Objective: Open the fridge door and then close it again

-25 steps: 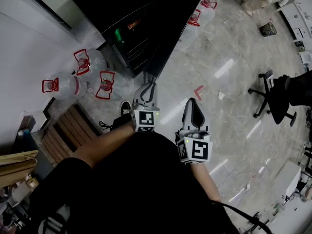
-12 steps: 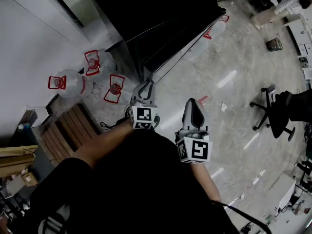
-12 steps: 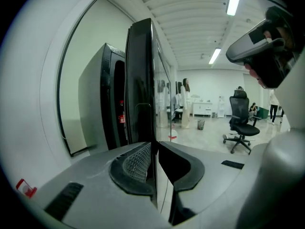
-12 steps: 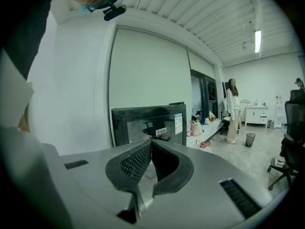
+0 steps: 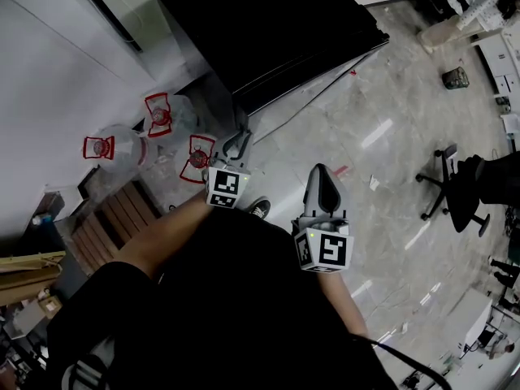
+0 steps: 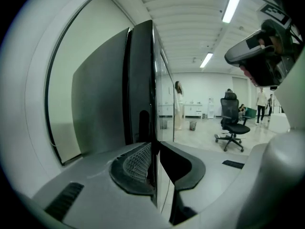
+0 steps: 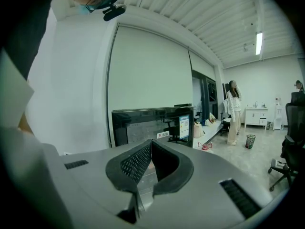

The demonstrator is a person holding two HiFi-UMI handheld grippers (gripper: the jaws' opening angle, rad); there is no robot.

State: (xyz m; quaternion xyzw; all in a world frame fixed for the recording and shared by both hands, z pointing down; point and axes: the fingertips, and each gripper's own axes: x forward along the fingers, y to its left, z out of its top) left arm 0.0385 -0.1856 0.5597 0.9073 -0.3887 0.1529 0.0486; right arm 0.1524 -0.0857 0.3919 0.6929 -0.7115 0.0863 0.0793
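black fridge [image 5: 268, 31], grey marbled floor [image 5: 390, 136]

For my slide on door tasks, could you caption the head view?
Black fridge with its door apparently shut, left gripper by its near corner, right gripper apart from it, over the floor.

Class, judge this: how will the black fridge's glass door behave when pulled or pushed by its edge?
The black glass-fronted fridge door looks rigid; pinched at its edge by the left tongs, it would probably swing rather than flex. Its mirror-like glass suggests a slippery, breakable face. The tall black fridge seems heavy, unlikely to tip.
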